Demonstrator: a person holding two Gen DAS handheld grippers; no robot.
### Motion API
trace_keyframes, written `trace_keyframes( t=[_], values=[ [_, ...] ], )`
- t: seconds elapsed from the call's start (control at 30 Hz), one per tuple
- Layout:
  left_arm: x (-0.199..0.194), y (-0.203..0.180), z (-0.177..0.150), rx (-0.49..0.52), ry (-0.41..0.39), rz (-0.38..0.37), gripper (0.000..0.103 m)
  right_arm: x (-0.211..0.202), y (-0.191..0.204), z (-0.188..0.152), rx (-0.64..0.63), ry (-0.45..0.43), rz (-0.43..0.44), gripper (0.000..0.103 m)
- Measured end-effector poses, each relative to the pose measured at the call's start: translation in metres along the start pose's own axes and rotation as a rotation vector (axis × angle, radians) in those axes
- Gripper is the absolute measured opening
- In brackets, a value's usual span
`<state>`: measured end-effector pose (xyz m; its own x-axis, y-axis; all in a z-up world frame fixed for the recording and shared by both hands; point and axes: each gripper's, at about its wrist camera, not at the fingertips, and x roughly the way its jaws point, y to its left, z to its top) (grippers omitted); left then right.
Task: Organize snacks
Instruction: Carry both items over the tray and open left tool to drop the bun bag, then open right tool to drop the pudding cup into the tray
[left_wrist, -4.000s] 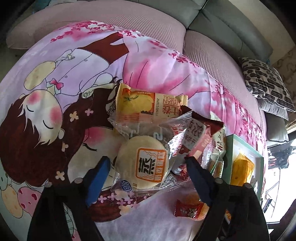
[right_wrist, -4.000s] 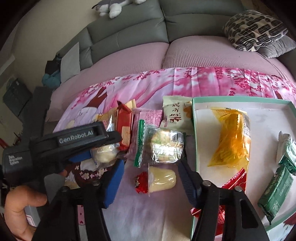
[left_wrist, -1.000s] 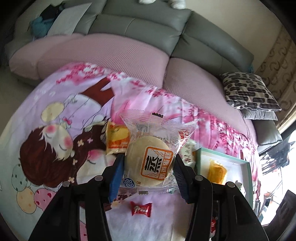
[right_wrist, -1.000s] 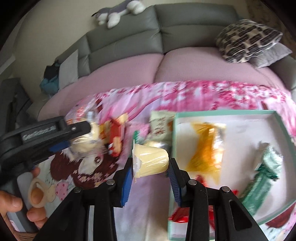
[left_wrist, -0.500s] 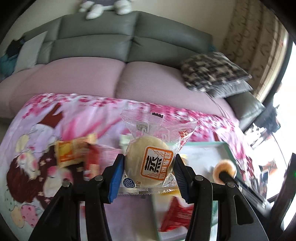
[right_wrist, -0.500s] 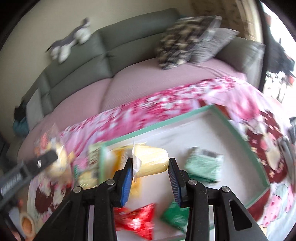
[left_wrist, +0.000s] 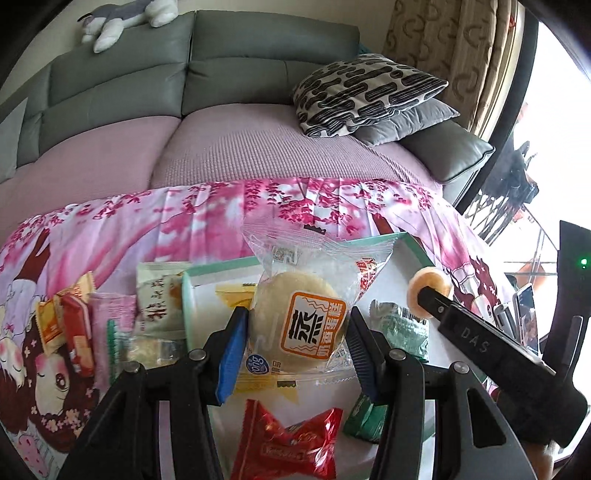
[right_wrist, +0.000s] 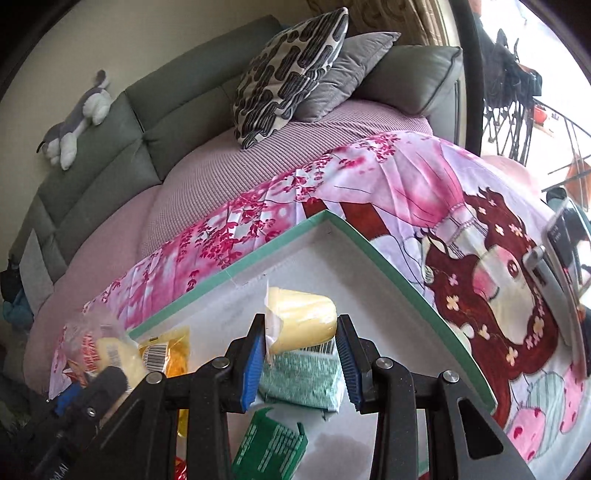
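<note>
My left gripper (left_wrist: 295, 328) is shut on a round pale cake in a clear wrapper (left_wrist: 299, 321) and holds it above the green-rimmed white tray (left_wrist: 221, 267). My right gripper (right_wrist: 301, 345) is shut on a yellow jelly cup (right_wrist: 303, 319) over the far part of the tray (right_wrist: 388, 258). The cup's bottom shows in the left wrist view (left_wrist: 428, 290). In the tray lie a yellow packet (right_wrist: 166, 350), green packets (right_wrist: 303, 380) and a red candy (left_wrist: 288, 439).
Several loose snacks (left_wrist: 74, 332) lie on the pink cartoon cloth (left_wrist: 110, 229) left of the tray. A grey sofa with patterned cushion (left_wrist: 365, 92) is behind. A phone (right_wrist: 565, 254) lies on the cloth at the right.
Both grippers closed on their snacks, lifted them off the cloth and swung right over the tray. The right gripper now sits over the tray's far corner.
</note>
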<state>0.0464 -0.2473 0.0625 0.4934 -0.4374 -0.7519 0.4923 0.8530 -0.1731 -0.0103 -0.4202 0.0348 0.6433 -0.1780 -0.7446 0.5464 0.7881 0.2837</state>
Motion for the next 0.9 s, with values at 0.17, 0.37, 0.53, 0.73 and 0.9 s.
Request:
trace_keyframes(
  t=[0.17,0.37,0.53,0.73,0.9],
  values=[
    [0.016,-0.008,0.003,0.02,0.001,0.009,0.054,0.009,-0.004,0.001,-0.006,0.013,-0.027,0.04],
    [0.024,-0.016,0.005,0.052,-0.001,0.021,0.054,0.017,-0.012,0.003,0.009,0.027,-0.038,0.04],
    [0.022,-0.02,0.007,0.083,-0.009,0.053,0.056,0.017,-0.012,0.003,0.003,0.032,-0.037,0.04],
    [0.01,-0.013,0.01,0.058,-0.025,0.066,0.059,0.015,-0.011,0.002,-0.011,0.035,-0.041,0.04],
    [0.005,-0.001,0.012,0.017,-0.025,0.079,0.068,0.013,-0.01,0.002,-0.021,0.031,-0.051,0.041]
  ],
)
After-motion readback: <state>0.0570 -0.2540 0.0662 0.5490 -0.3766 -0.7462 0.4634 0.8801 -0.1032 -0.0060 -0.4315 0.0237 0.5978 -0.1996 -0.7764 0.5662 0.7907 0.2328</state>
